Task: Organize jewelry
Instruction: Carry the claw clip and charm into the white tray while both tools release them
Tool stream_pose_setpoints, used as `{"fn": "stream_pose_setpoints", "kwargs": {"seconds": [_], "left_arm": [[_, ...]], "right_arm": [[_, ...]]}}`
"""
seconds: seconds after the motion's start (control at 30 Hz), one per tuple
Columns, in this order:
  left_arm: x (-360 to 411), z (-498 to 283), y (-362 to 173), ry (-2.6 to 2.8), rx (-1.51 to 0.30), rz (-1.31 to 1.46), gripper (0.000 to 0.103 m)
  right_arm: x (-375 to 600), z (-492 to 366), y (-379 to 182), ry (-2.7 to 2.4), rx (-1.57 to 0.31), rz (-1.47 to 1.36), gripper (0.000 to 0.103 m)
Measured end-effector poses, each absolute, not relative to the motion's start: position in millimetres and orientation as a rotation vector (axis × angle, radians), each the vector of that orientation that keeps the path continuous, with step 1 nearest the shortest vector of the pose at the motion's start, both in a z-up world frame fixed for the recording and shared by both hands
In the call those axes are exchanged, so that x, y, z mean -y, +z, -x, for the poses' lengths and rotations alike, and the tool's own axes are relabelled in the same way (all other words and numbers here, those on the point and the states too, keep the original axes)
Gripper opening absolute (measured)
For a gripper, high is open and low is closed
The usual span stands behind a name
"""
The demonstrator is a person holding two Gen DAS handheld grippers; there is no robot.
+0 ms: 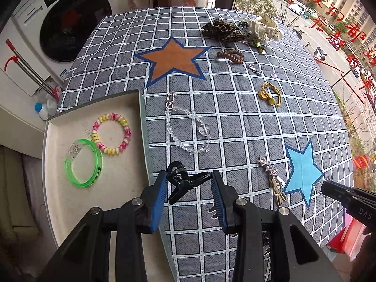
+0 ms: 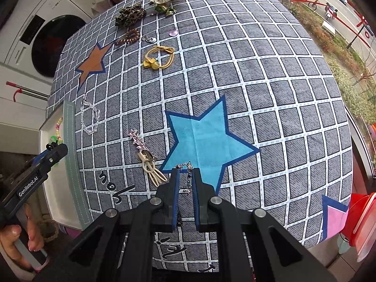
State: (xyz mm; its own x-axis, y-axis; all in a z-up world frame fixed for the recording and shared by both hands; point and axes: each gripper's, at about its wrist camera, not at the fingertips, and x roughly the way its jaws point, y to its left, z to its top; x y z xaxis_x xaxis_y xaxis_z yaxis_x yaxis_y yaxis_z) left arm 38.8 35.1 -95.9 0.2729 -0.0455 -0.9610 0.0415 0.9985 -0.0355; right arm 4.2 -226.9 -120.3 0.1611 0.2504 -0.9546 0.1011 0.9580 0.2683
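Note:
My left gripper is closed on a black hair claw clip, held just above the tablecloth beside the white tray. The tray holds a green wristband and a pink-yellow beaded bracelet. My right gripper is nearly closed on a thin silver chain at the edge of the blue star. A clear bead chain lies on the cloth ahead of my left gripper.
On the checked cloth lie a star hairpin with a beige clip, a yellow hair tie, a brown spiral tie, a leopard scrunchie and a white scrunchie. A washing machine stands at the far left.

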Motion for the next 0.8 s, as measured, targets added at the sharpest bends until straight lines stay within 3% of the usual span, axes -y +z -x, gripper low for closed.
{"fn": "stream_pose_setpoints", "kwargs": {"seconds": [0.47,0.8], "left_arm": [[-157.8,3.0,-114.1,0.162,-1.318,0.121,0.044],[-198.2,7.9,-144.3,0.245,-1.34,0.165,0.044]], "right_arm": [[72.7,-48.1,-87.9,0.425,-1.374,-0.144,0.011],[-29.2,-70.2,-104.3,0.606,-1.408,-0.073,0.011]]}}
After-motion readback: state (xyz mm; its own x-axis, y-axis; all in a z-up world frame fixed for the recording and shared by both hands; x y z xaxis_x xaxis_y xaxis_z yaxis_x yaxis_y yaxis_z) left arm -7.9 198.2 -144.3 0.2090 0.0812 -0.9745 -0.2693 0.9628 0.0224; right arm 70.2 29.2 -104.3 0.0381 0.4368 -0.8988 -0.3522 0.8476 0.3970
